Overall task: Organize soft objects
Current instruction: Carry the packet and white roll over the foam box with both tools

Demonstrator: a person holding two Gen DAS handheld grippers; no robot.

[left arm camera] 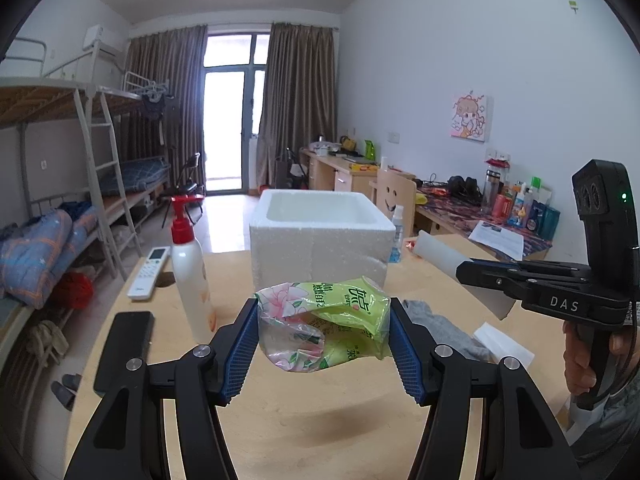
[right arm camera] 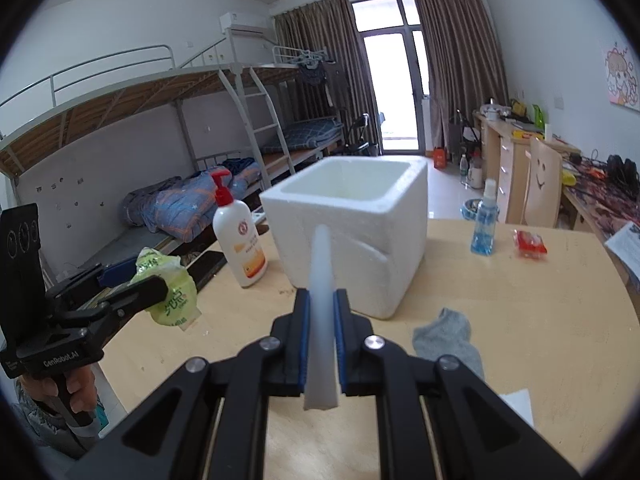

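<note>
Both tools are loaded; my left tool (left arm camera: 324, 330) clamps a crumpled green and floral tissue pack (left arm camera: 326, 322) between its blue pads, jaws at a middling width, the pack lifted clear above the tabletop (left arm camera: 320, 420); my right tool (right arm camera: 322, 336) is nearly closed on a thin white foam sheet (right arm camera: 320, 292), which stands edge-on between the pads and sticks out ahead of them.

From the left wrist, the white foam box (left arm camera: 320, 240) sits at twelve o'clock beyond the pack, open at the top; a lotion bottle (left arm camera: 190, 276) with a red pump stands at ten o'clock, a white remote (left arm camera: 149, 268) farther out the same way, and a black phone (left arm camera: 124, 350) lies at nine o'clock; a grey sock (left arm camera: 440, 330) lies on the tabletop at three o'clock, just beside a folded white sheet (left arm camera: 504, 346); my right hand (left arm camera: 592, 356) grips its handle at the far three o'clock edge.

From the right wrist, the foam box stands at twelve o'clock, just behind the foam sheet's tip; the sock lies at three o'clock; a blue spray bottle (right arm camera: 485, 220) and a small red packet (right arm camera: 530, 244) sit at two o'clock, well apart from the box; my left hand (right arm camera: 76, 394) shows at eight o'clock.
</note>
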